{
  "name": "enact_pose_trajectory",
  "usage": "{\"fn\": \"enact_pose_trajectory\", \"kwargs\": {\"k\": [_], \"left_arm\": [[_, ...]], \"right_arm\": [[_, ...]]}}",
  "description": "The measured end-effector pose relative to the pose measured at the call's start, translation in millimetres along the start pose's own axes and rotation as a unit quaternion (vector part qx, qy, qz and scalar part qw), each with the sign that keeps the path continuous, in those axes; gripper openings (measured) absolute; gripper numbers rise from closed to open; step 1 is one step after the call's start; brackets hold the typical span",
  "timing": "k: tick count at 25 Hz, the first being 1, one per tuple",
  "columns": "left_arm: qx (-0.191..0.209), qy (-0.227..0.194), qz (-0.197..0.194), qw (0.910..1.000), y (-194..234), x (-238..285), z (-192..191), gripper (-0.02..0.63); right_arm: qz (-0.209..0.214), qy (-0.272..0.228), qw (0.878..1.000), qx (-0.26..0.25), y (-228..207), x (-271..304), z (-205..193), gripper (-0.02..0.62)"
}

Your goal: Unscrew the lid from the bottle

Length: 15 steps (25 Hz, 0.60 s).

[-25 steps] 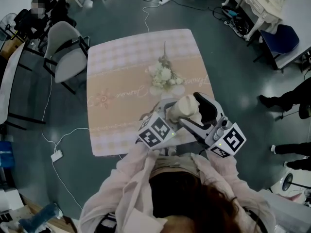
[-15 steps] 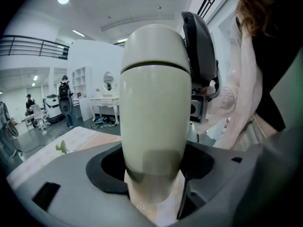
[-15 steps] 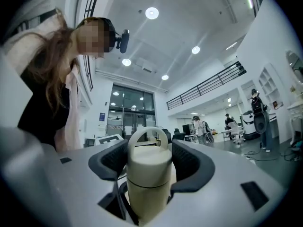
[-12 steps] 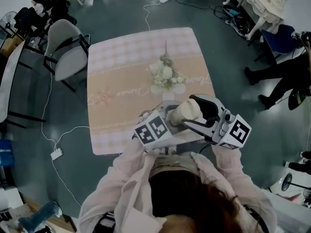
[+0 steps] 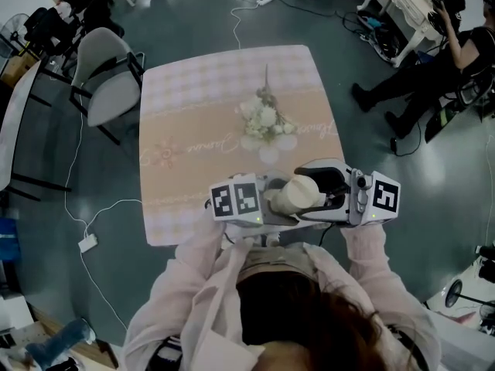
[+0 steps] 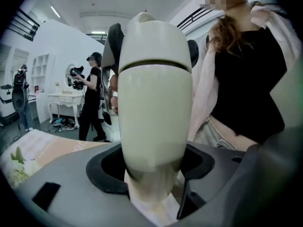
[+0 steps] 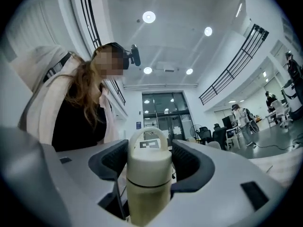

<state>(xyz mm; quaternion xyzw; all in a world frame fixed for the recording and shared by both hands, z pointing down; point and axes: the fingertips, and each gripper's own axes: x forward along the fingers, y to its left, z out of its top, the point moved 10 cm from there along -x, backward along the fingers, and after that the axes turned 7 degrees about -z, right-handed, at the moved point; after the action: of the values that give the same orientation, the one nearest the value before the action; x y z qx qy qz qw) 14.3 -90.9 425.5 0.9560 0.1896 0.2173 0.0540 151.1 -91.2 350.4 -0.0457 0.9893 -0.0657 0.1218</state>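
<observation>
The person is holding the cream bottle [image 5: 294,195] up close to their chest, between the two grippers. In the head view it is hanging over the near edge of the table [image 5: 193,107]. The left gripper [image 6: 151,167] is clamping the lower part of the bottle's body. Its jaws are standing wide and pressing on it from either side, and the body is rising out of them towards the ceiling. The right gripper [image 7: 149,157] is reaching in from the opposite side, facing the left one. Its jaws have just been closing, and the lid [image 7: 149,167], with its loop handle, is sitting between them. They seem to be gripping it on both sides, though the contact on one side is hard to make out. The lid is sitting on the bottle, the join showing as a thin dark line. A bunch of white flowers [image 5: 264,122] is lying further out on the table, well apart from the grippers.
</observation>
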Motion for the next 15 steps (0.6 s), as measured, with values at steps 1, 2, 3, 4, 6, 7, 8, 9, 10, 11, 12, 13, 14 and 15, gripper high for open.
{"fn": "enact_pose_trajectory", "kwargs": {"k": [1, 2, 3, 4, 6, 7, 8, 9, 10, 11, 12, 13, 14, 15], "left_arm": [[-0.002, -0.003, 0.0, 1.0, 0, 0, 0, 0.314], [-0.005, -0.007, 0.006, 0.9999, 2, -1, -1, 0.314], [-0.01, -0.01, 0.017, 0.9998, 3, -2, -1, 0.314], [-0.016, -0.012, 0.032, 0.9993, 5, -3, -1, 0.314], [-0.028, -0.01, 0.071, 0.997, 10, -6, -2, 0.314], [-0.036, -0.006, 0.093, 0.995, 12, -7, -3, 0.314], [-0.045, -0.003, 0.115, 0.9923, 14, -8, -3, 0.314], [-0.056, -0.003, 0.137, 0.9891, 15, -9, -4, 0.314], [-0.068, -0.006, 0.156, 0.9854, 16, -9, -4, 0.314], [-0.08, -0.01, 0.173, 0.9816, 18, -10, -5, 0.314], [-0.091, -0.015, 0.186, 0.9782, 18, -10, -5, 0.314], [-0.101, -0.019, 0.194, 0.9756, 19, -11, -6, 0.314], [-0.11, -0.02, 0.198, 0.9738, 20, -11, -7, 0.314], [-0.116, -0.019, 0.201, 0.9725, 20, -11, -8, 0.314]], "right_arm": [[-0.003, -0.002, 1.0, 0.002, -1, -1, -1, 0.302], [-0.012, -0.005, 1.0, 0.003, -2, -3, -3, 0.302], [-0.025, -0.009, 1.0, 0.002, -4, -5, -4, 0.302], [-0.043, -0.013, 0.999, 0.001, -5, -8, -5, 0.302], [-0.085, -0.021, 0.996, -0.002, -8, -11, -5, 0.337], [-0.104, -0.021, 0.994, -0.002, -9, -12, -6, 0.36], [-0.122, -0.018, 0.992, -0.001, -9, -12, -6, 0.373], [-0.14, -0.013, 0.99, 0.002, -10, -12, -6, 0.374], [-0.157, -0.006, 0.988, 0.005, -10, -12, -7, 0.376], [-0.174, 0.001, 0.985, 0.006, -10, -12, -8, 0.377], [-0.189, 0.008, 0.982, 0.005, -9, -11, -8, 0.377], [-0.203, 0.014, 0.979, 0.003, -8, -10, -9, 0.376], [-0.215, 0.019, 0.976, 0.0, -6, -8, -10, 0.376], [-0.222, 0.026, 0.975, -0.006, -5, -6, -11, 0.374]]}}
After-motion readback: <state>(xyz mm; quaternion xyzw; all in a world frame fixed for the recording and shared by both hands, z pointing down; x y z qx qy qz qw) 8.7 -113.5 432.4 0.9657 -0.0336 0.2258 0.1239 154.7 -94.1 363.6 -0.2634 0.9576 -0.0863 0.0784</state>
